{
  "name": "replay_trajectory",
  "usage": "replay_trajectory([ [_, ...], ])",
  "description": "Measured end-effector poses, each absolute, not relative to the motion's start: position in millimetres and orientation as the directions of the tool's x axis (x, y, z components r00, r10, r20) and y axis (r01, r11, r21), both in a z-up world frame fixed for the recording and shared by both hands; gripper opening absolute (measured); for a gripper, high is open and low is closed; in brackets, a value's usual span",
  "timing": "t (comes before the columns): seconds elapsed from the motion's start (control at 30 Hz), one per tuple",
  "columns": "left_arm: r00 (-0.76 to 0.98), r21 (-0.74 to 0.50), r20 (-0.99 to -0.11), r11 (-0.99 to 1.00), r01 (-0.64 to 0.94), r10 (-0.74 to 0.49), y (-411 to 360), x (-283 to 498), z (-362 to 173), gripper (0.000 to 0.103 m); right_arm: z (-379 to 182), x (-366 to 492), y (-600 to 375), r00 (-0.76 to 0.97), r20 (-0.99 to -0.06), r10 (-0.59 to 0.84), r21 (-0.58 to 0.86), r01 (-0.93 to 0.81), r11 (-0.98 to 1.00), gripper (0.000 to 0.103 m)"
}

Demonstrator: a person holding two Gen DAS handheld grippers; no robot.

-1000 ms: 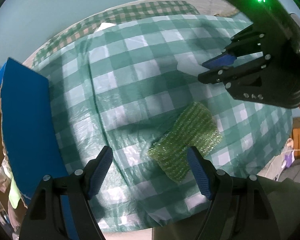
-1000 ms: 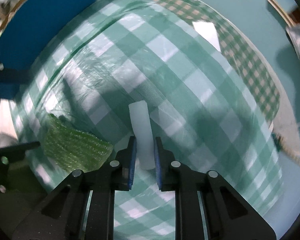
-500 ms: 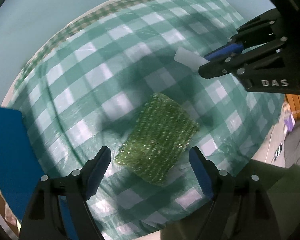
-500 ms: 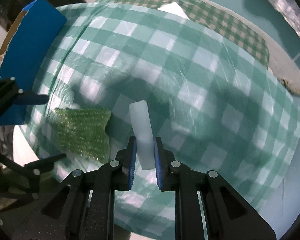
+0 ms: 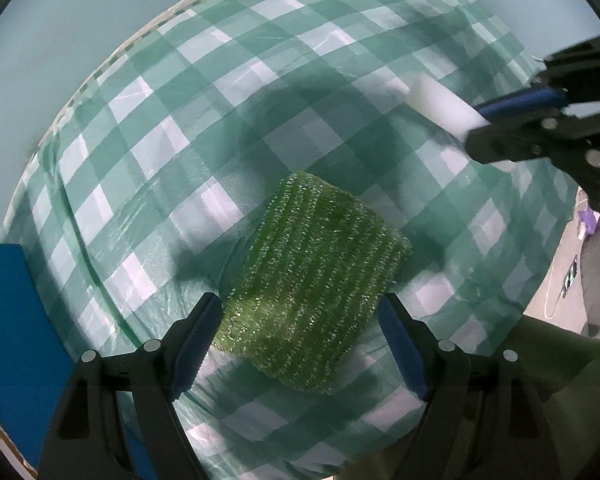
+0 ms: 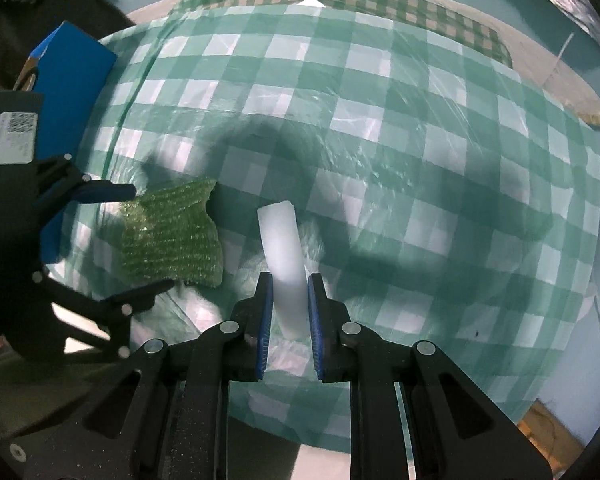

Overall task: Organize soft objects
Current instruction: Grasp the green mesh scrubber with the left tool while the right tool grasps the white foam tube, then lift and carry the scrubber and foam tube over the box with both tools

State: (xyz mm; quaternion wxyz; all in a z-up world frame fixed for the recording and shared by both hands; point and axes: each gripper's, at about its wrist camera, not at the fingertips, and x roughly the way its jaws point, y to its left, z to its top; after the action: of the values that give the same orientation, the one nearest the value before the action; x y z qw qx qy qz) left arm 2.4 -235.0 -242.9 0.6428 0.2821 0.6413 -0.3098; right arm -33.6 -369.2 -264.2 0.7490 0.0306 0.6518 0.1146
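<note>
Two pickups are under way at once on the bench (image 5: 228, 92), which is covered by a green-and-white checked plastic cloth. The right gripper (image 6: 288, 320) is clamped tight on a white foam block (image 6: 282, 252), a long soft slab held above the cloth; its long axis runs straight out along the fingers and away from the gripper. The left gripper (image 5: 300, 340) hangs with its jaws spread wide, empty, one pad on each side of a sparkly green knitted scouring pad (image 5: 312, 308) that lies flat on the cloth near the bench's near edge. The pad's long axis runs diagonally, its near end between the fingertips, its far corner pointing toward the bench's middle.

The step in hand looks like the grasp of the green pad. The next move likely calls for lowering the spread jaws and closing them across the pad's short width. A blue flat-sided box (image 6: 76, 68) stands at the left edge, perhaps where both go.
</note>
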Motion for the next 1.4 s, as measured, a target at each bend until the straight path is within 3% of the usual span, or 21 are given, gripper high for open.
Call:
replay_trajectory([
  [0.13,-0.017,-0.039,-0.999,0.657,0.753,-0.039,-234.1,2.3,-246.9,0.08,-263.2,-37.6,-370.8,0.133,-0.968,0.212,0.197,-0.116,0.974,0.015],
  [0.37,0.0,-0.034,-0.999,0.652,0.757,-0.052,-228.4,-2.5,-251.0,0.067,-261.0,-39.0,-373.5,0.144,-0.966,0.214,0.203,-0.093,0.975,0.015],
  [0.43,0.007,-0.038,-0.998,0.656,0.754,-0.065,-227.7,-3.2,-248.9,0.057,-260.3,-39.2,-373.9,0.147,-0.965,0.218,0.207,-0.087,0.975,0.015],
  [0.57,-0.016,-0.069,-0.996,0.68,0.73,-0.085,-224.4,-3.3,-246.4,0.024,-259.2,-40.4,-373.9,0.15,-0.964,0.22,0.21,-0.084,0.974,0.015],
  [0.67,-0.014,-0.07,-0.996,0.696,0.714,-0.086,-222.7,-3.6,-244.6,0.017,-259.2,-40.7,-374.3,0.146,-0.966,0.215,0.205,-0.08,0.976,0.015],
  [1.4,0.101,-0.035,-0.988,0.807,0.589,-0.117,-175.5,-17.2,-167.5,0.016,-214.9,-40.2,-355.4,0.201,-0.955,0.218,0.202,-0.096,0.975,0.015],
])
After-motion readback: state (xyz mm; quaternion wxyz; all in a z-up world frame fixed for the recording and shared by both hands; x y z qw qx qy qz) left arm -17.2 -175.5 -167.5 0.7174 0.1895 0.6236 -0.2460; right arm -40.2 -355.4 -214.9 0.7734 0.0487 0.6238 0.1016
